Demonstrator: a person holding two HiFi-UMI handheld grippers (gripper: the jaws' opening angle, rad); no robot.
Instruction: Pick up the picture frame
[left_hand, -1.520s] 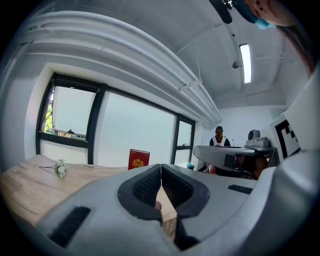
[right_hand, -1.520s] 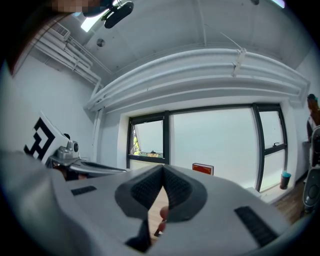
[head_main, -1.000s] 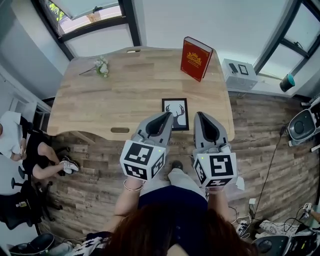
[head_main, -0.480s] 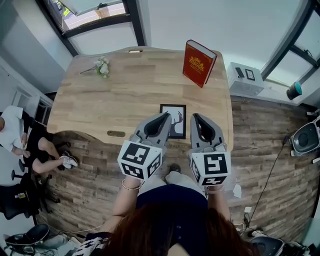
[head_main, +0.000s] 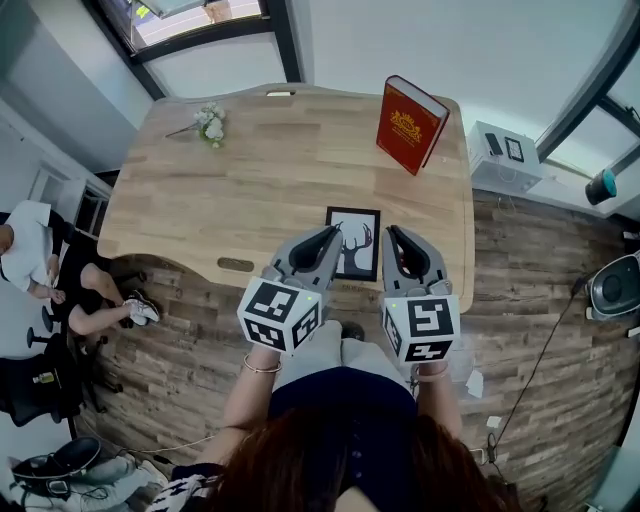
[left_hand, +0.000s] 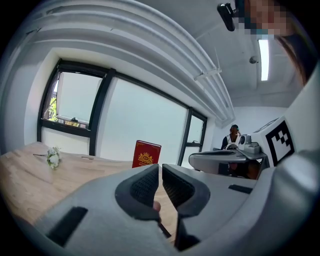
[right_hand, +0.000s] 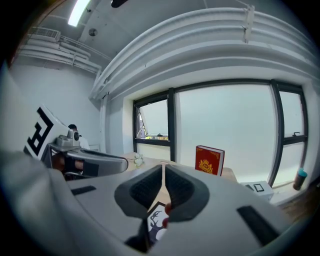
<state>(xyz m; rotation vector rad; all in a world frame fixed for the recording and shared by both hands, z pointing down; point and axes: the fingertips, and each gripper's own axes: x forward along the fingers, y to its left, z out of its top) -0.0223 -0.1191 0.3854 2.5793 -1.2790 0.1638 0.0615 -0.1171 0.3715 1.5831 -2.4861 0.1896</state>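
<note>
Bare wood of the table (head_main: 200, 200) surrounds the flat picture frame (head_main: 353, 243) by the near edge. A red book (head_main: 411, 125) stands upright far right and a flower sprig (head_main: 211, 124) lies far left, both well apart from it.

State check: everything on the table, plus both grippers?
Frame: lying flat near the front edge of the table, not held.
Book: closed, standing upright, far right.
Flowers: lying on the table, far left.
Left gripper: shut, empty.
Right gripper: shut, empty, just above the frame.
</note>
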